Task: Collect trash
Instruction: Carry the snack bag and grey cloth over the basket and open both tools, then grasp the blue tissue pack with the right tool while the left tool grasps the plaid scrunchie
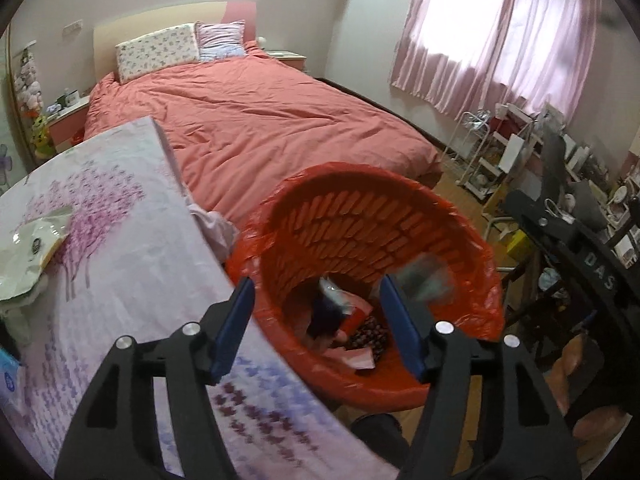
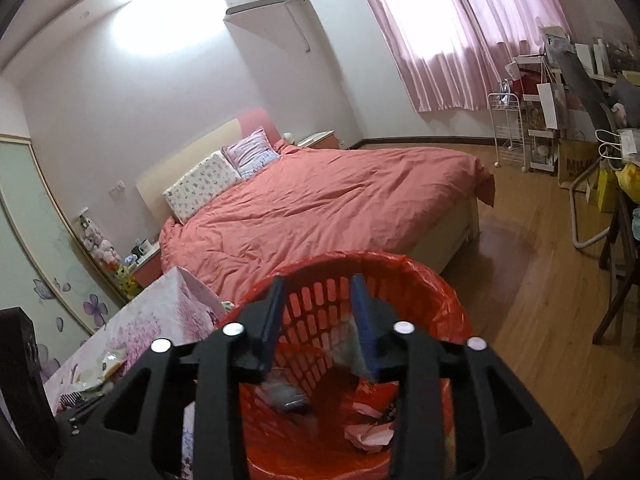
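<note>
The left claw (image 1: 316, 320) is spread wide and holds nothing. Its two blue pads (image 1: 236, 328) touch nothing. It hangs over the near rim of the red bin (image 1: 476, 248), which stands on the floor just beside the edge of the tabletop (image 1: 132, 264). The left pad sits over the tabletop edge and the right pad sits over the bin's mouth.

Down in the bin lies the trash (image 1: 348, 324): a dark wrapper, some red and pink paper, and a spotted packet. It lies between the two pads and below them, well apart from the claw. A blurry grey bit (image 1: 426, 280) shows just beside the right pad, near the bin's inner wall. It is too blurry to tell what it is.

The right claw (image 2: 318, 328) hangs over the same bin. Its pads stand partly apart, not as wide as the left ones, and they grip nothing. A see-through, blurry wrapper (image 2: 352, 340) shows just by its right pad, but I cannot tell if they touch. More trash lies at the bottom, below the claw.

On the tabletop there is a flowery purple cloth. A white and yellow bag (image 1: 28, 252) lies near its left edge, well apart from both claws.

Past the bin is a bed (image 1: 256, 120) with a pink cover and two pillows (image 1: 158, 52). Farther off are pink curtains (image 1: 492, 32) and full shelves (image 1: 496, 152) by the wall.
</note>
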{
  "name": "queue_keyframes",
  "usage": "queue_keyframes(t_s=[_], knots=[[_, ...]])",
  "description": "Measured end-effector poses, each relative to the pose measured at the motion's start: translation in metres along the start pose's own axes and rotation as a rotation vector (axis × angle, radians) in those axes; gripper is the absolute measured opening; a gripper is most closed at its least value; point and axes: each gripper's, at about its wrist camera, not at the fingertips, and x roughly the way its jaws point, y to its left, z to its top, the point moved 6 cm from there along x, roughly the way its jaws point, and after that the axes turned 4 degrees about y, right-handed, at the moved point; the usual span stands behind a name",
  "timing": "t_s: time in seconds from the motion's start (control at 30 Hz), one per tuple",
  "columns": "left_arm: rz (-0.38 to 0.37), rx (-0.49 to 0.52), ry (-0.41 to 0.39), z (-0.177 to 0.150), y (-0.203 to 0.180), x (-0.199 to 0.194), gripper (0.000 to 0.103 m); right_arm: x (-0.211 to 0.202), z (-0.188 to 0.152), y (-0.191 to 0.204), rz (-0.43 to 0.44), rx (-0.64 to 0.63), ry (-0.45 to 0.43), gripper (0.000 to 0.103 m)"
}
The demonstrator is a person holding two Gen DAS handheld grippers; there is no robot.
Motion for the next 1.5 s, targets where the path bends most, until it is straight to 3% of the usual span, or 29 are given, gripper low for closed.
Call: queue_keyframes(t_s=[0.3,0.6,0.83,1.17,1.37,1.43,1.5], knots=[[0.114,-0.007,-0.044,-0.014,0.041,-0.037,0.071,-0.013,0.003,0.021,-0.032,-0.085,-0.028,0.059],[0.198,-0.056,-0.087,-0.035,0.096,-0.083,0.074,-0.012,-0.008,0.058,0.001,-0.181,-0.003,0.065],[0.318,-0.138,-0.122,-0.064,0.171,-0.128,0.077,-0.005,-0.042,0.121,0.121,-0.314,0.097,0.065],[0.529,-0.405,-0.125,-0.127,0.312,-0.193,0.079,0.013,-0.131,0.231,0.371,-0.544,0.355,0.065],[0.557,-0.488,-0.127,-0.154,0.349,-0.217,0.08,0.014,-0.171,0.28,0.457,-0.638,0.428,0.065],[0.558,-0.495,-0.126,-0.162,0.352,-0.22,0.08,0.013,-0.181,0.292,0.468,-0.682,0.432,0.075],[0.557,-0.503,-0.122,-0.166,0.356,-0.221,0.081,0.014,-0.187,0.299,0.465,-0.72,0.431,0.078]])
